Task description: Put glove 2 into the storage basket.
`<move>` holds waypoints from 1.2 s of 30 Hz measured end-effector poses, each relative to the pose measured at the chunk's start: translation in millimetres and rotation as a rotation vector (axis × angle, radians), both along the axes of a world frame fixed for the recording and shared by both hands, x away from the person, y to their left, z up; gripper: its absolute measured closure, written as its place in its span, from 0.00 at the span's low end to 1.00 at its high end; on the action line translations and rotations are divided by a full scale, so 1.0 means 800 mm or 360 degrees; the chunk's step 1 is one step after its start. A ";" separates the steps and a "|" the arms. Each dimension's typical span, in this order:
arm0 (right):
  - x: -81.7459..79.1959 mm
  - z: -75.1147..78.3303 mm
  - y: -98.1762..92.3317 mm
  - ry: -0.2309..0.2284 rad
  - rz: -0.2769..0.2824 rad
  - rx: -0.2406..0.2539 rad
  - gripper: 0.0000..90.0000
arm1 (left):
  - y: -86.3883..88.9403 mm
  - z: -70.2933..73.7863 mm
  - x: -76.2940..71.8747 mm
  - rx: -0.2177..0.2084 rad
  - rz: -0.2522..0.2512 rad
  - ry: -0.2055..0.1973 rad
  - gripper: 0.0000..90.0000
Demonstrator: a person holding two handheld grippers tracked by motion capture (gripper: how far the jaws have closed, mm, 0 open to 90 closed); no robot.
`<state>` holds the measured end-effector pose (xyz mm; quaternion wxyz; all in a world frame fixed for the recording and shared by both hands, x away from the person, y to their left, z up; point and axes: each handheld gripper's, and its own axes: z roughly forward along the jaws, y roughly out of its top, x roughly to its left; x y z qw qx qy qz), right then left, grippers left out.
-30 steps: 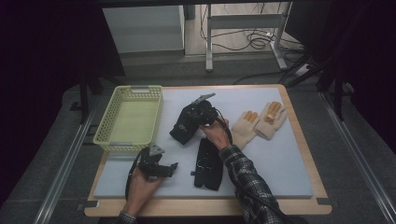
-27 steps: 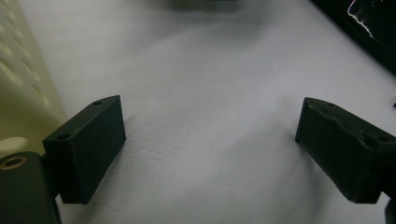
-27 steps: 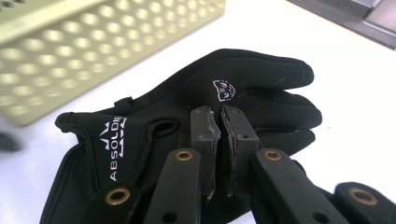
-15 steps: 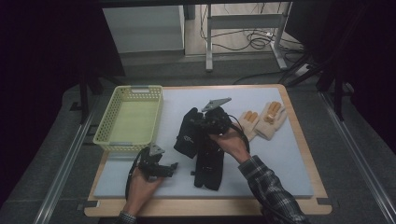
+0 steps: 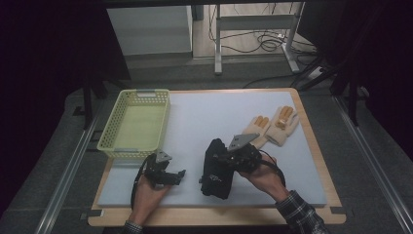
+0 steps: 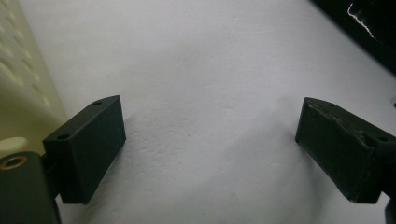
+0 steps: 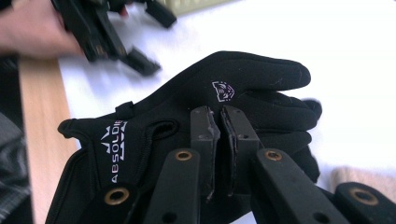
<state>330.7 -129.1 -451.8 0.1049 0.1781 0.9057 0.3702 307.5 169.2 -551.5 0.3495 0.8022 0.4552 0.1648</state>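
The right gripper (image 5: 225, 163), held low over the near middle of the white foam mat (image 5: 214, 117), has its two black jaws pressed together on a pinch of fabric of a black neoprene glove (image 7: 224, 102) with white lettering on its cuff. In the right gripper view the glove spreads out just beyond the jaw tips, fingers pointing to that view's right and cuff to its left. In the high view it hangs as a dark mass under and to the left of the gripper, and whether a second black glove lies beneath it there is hard to tell, since the dark shapes merge. Beyond this gripper and to its right, near but apart, a pair of cream knitted gloves with orange fingertips (image 5: 272, 126) lies flat on the mat; a cream edge of one shows at the lower right corner of the right gripper view. To the left of the held glove, just beside it with a strip of bare mat between, the left gripper (image 5: 171, 176) rests in a hand (image 5: 146, 195) with its jaws set wide apart and nothing between them. Directly ahead of that gripper and slightly to its left stands a pale yellow perforated plastic basket (image 5: 113, 127), its near wall close to the left jaw.
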 end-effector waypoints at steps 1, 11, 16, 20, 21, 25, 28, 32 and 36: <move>0.000 -0.004 0.000 -0.0016 0.0000 -0.0021 0.92 | 0.000 0.000 0.000 0.0001 0.0000 0.0000 0.10; 0.009 -0.062 0.012 -0.0016 -0.0066 -0.0049 0.63 | 0.000 0.000 0.000 0.0000 0.0002 -0.0004 0.10; 0.012 -0.049 -0.004 -0.0014 -0.0150 0.0038 0.53 | 0.000 0.000 0.000 0.0001 0.0002 -0.0003 0.10; 0.010 -0.036 -0.026 -0.0010 -0.0210 0.0093 0.56 | 0.000 0.000 0.000 0.0000 0.0002 -0.0003 0.10; 0.008 -0.035 -0.032 -0.0003 -0.0221 0.0108 0.58 | 0.000 0.000 0.000 0.0000 0.0002 -0.0003 0.10; -0.003 -0.036 -0.053 0.0025 -0.0260 0.0127 0.74 | 0.000 0.000 0.000 0.0006 -0.0004 0.0001 0.10; -0.015 -0.049 -0.064 0.0082 -0.0260 0.0130 0.86 | 0.001 0.001 0.000 0.0002 -0.0011 0.0001 0.10; -0.032 -0.071 -0.070 0.0135 -0.0236 0.0124 0.93 | 0.005 0.002 -0.005 0.0019 -0.0035 0.0003 0.10; -0.046 -0.087 -0.069 0.0172 -0.0205 0.0143 0.93 | 0.017 0.001 -0.013 0.0026 -0.0031 0.0013 0.08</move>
